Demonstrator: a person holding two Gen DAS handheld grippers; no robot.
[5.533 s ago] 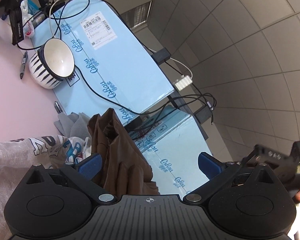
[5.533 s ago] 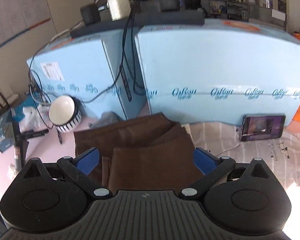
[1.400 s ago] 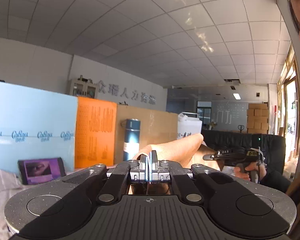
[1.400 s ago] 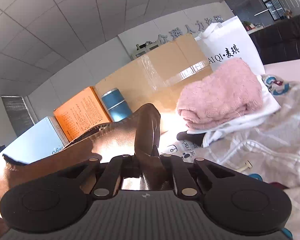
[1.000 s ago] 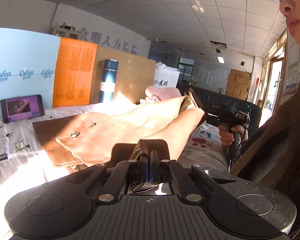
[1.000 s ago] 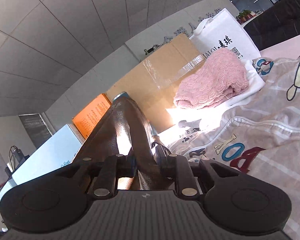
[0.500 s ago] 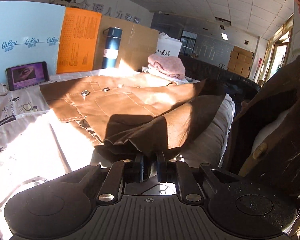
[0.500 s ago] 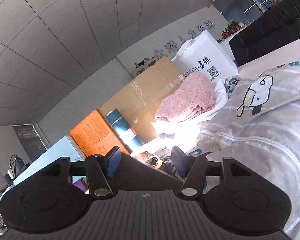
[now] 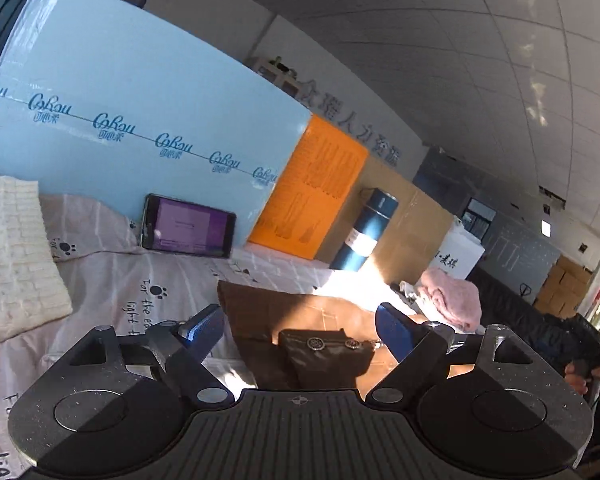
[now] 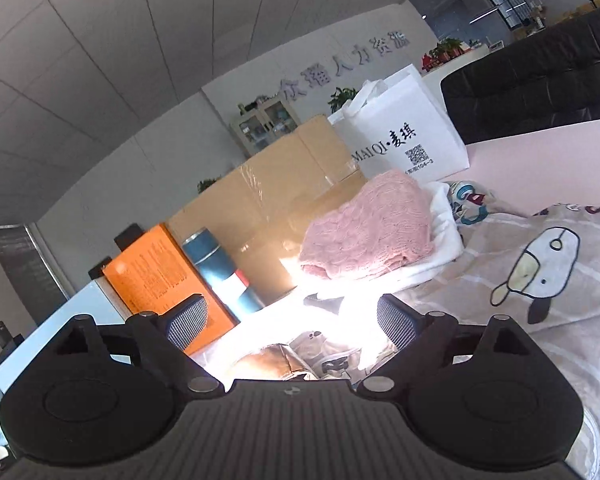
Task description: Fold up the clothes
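From the left wrist, the left gripper (image 9: 298, 330) has its jaws spread wide and empty above the brown jacket (image 9: 320, 336), which lies flat on the printed sheet (image 9: 140, 280) over the counter; a folded flap with two metal snaps sits right between the blue pads, so I judge the garment laid out and perhaps part-folded, with further folds yet to make; the cloth looks like stiff, matte canvas with stitched seams; a cream knit (image 9: 12, 256) lies to the left, a phone (image 9: 188, 232) leans on the pale blue box (image 9: 140, 120), and a pink sweater (image 9: 452, 304) lies folded farther off; from the right wrist, the right gripper (image 10: 292, 326) also has its jaws parted, gripping nothing; only a glare-washed scrap of the jacket shows below them; the fluffy pink sweater rests on white cloth (image 10: 440, 256), apparently finished, beside a white tote bag (image 10: 404, 140)
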